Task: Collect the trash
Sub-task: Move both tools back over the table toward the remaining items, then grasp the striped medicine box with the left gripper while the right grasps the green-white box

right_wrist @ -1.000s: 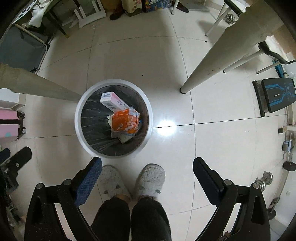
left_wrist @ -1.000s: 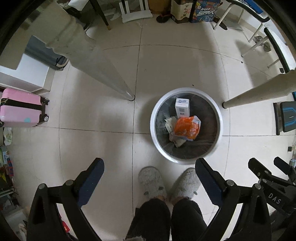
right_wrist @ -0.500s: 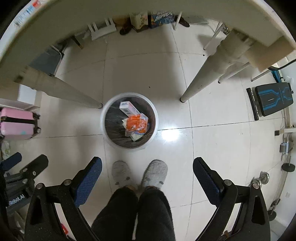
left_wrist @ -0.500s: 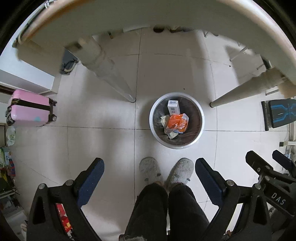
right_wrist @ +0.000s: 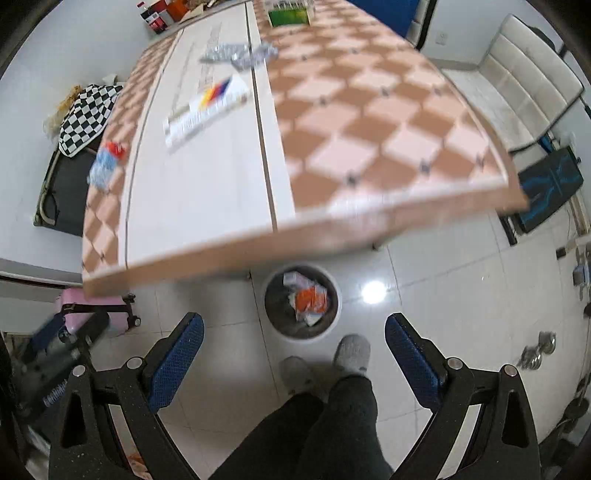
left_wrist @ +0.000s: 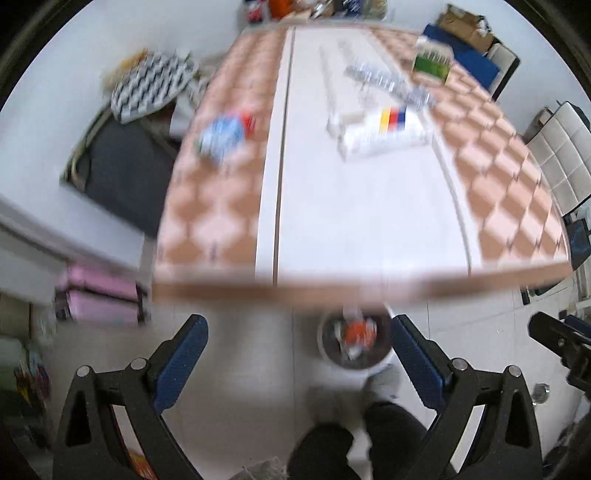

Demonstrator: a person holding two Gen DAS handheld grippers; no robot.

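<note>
I count one table (right_wrist: 369, 122) and one trash bin (right_wrist: 334, 295) on the floor under its near edge. On the table I see one white box (right_wrist: 207, 107), one green box (right_wrist: 288, 16) at the far edge, one crumpled blue-and-red wrapper (right_wrist: 105, 162) by the left edge, and one heap of clear plastic (right_wrist: 240, 55).

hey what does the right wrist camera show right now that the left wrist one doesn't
Only the right wrist view: the white sofa, the bright light glare on the floor, and the left tool at its edge. Only the left wrist view: the cardboard box beyond the table and the right tool. Both share: the checkered table, the long white box, the blue-and-red wrapper, the trash bin and the pink suitcase.
</note>
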